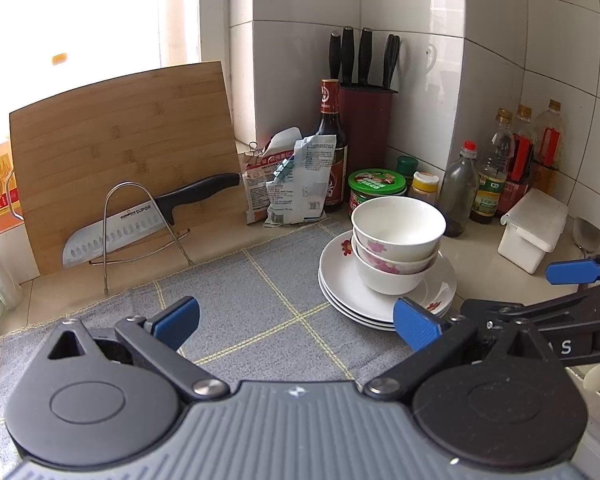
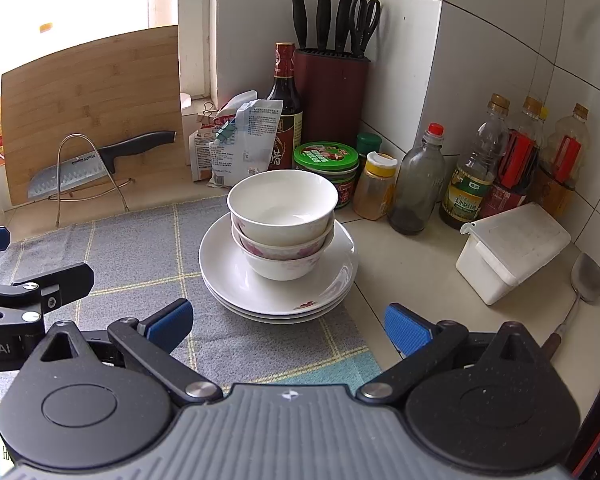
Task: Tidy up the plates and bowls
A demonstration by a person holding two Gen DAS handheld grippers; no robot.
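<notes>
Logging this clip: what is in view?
bowls: 3, white, stacked on plates
plates: 3, white, on cloth
cloth: 1, grey checked, counter
board: 1, wood, back left
knife: 1, wire rack
knife block: 1, maroon, corner
bottles: several, right wall
jar: 1, green lid
box: 1, white, right
spatula: 1, far right
left gripper: open
right gripper: open

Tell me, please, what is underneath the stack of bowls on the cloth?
The stacked bowls stand on a pile of white plates; three rims show. The pile rests on the grey checked cloth. The plate centres are hidden under the bowls.
</notes>
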